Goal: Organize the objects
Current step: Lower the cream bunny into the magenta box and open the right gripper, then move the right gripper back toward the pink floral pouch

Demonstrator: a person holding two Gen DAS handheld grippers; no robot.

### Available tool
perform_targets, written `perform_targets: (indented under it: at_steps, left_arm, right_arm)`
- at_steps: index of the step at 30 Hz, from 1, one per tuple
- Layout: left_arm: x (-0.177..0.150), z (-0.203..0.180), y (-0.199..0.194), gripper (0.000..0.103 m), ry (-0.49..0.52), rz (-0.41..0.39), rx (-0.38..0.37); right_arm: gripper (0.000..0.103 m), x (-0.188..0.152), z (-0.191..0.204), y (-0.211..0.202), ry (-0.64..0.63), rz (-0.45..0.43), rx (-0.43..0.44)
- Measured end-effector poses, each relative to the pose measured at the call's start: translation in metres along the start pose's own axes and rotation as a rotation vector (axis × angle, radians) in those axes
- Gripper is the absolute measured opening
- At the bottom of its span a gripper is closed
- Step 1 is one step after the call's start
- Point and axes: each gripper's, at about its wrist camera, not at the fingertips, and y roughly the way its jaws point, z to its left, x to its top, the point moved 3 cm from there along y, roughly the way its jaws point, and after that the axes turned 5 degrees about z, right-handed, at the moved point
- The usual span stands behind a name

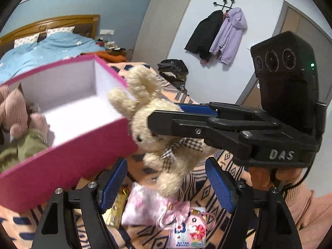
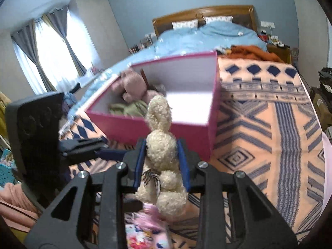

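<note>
A cream plush rabbit (image 2: 161, 151) with a checked bow is clamped at the head between the blue pads of my right gripper (image 2: 161, 151), held in the air just in front of an open pink box (image 2: 132, 128). It also shows in the left wrist view (image 1: 149, 120), with the right gripper (image 1: 164, 122) reaching in from the right. The pink box (image 1: 68, 157) holds a pink plush toy (image 1: 14, 110) and an olive cloth (image 1: 22, 147). My left gripper (image 1: 166, 184) is open and empty, low, above small pouches.
A pink floral drawstring pouch (image 1: 145, 205), a flowered sachet (image 1: 191, 232) and a yellow packet (image 1: 118, 205) lie on the orange patterned blanket (image 2: 259, 124). A blue bed (image 2: 207, 35) lies beyond. Coats (image 1: 224, 35) hang on the wall.
</note>
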Motion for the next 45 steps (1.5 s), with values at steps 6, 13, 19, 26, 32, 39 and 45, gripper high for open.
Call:
perform_targets:
  at_steps: [6, 13, 19, 26, 32, 39, 45]
  left_arm:
    - [0.021, 0.005, -0.013, 0.061, -0.003, -0.037, 0.004]
    - [0.052, 0.017, -0.017, 0.049, -0.001, -0.069, 0.063]
    - [0.077, 0.036, -0.019, 0.048, -0.018, -0.086, 0.102]
    - [0.090, 0.066, -0.001, 0.048, -0.071, -0.061, 0.143]
    - [0.091, 0.088, 0.024, 0.048, -0.108, -0.003, 0.182]
    - [0.086, 0.095, 0.037, 0.049, -0.125, 0.016, 0.263]
    - [0.078, 0.081, 0.019, 0.071, -0.083, -0.053, 0.332]
  right_arm:
    - [0.033, 0.022, 0.017, -0.008, -0.038, -0.053, 0.017]
    - [0.033, 0.050, 0.020, -0.004, -0.036, -0.093, 0.047]
    - [0.033, 0.078, 0.014, 0.002, -0.022, -0.125, 0.059]
    - [0.033, 0.093, -0.003, 0.030, 0.001, -0.083, 0.033]
    - [0.033, 0.091, -0.022, 0.057, 0.045, -0.031, -0.011]
    - [0.035, 0.081, -0.040, 0.076, 0.090, 0.022, -0.083]
    - [0.036, 0.074, -0.046, 0.068, 0.096, 0.013, -0.127]
